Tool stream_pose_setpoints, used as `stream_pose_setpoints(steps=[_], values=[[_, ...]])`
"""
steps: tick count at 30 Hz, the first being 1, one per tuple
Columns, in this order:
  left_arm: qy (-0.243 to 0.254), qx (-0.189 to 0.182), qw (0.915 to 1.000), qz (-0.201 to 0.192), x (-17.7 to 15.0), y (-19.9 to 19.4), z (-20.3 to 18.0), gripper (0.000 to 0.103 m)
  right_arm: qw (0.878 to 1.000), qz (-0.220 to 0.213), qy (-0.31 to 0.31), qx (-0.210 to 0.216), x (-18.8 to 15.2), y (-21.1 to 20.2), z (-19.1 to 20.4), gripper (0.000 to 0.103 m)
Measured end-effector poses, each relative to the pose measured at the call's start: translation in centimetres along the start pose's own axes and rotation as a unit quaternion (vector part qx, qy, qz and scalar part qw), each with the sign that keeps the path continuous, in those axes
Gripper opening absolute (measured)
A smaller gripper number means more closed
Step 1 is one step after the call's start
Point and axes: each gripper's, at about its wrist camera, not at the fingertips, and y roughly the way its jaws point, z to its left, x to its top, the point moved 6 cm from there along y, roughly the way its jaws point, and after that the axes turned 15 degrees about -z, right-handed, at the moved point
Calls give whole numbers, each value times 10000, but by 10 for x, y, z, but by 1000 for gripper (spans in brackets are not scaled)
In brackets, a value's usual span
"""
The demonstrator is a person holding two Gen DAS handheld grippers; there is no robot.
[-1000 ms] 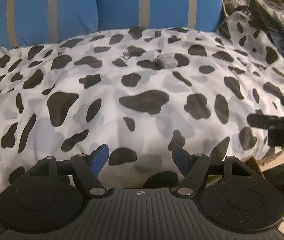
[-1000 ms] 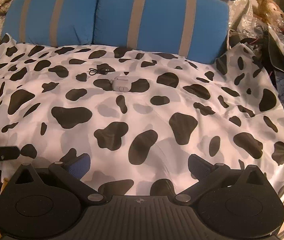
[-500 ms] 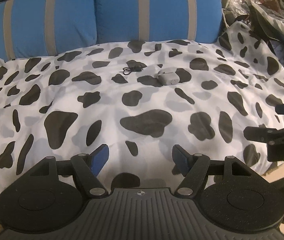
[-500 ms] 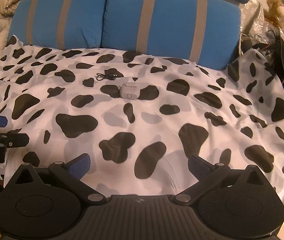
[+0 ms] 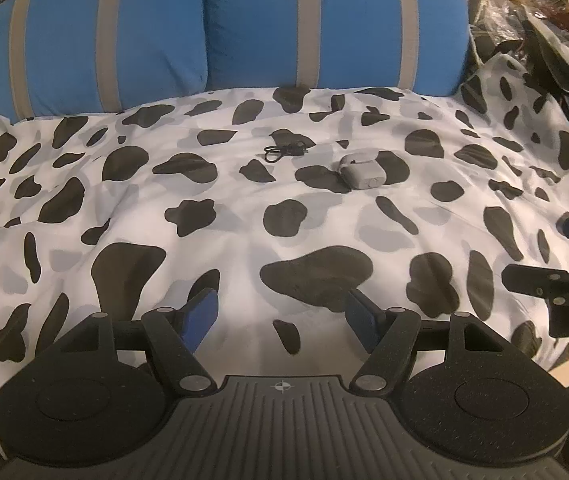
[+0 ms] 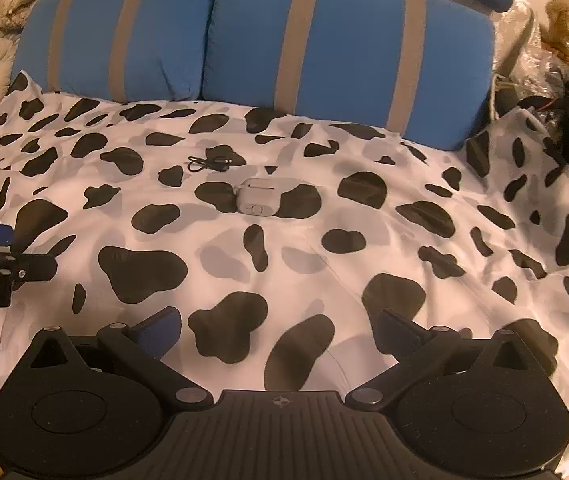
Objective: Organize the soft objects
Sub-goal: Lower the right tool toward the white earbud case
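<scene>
Two handheld claws appear side by side, each angled downward. The left claw (image 5: 280,314) has its two blue-padded fingers (image 5: 201,316) spread apart, with nothing between them. The right claw (image 6: 278,330) has its fingers (image 6: 398,330) spread wider, also with nothing between them. Each claw is seen from the side at the edge of the other's camera view: the right one at the left camera's right edge, the left one at the right camera's left edge.

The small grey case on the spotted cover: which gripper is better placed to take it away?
Probably right gripper: the grey case lies almost straight ahead of its open fingers; from left gripper it sits off to the right.
</scene>
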Motion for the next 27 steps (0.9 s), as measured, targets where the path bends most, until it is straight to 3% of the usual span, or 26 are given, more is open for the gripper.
stream_pose_setpoints(steps=[23, 27], values=[[181, -52, 9998, 28, 27, 49, 1, 69, 9988, 89, 229, 429, 28, 63, -5, 102], [159, -54, 9998, 54, 34, 61, 3, 69, 9986, 101, 196, 480, 35, 80, -6, 96]])
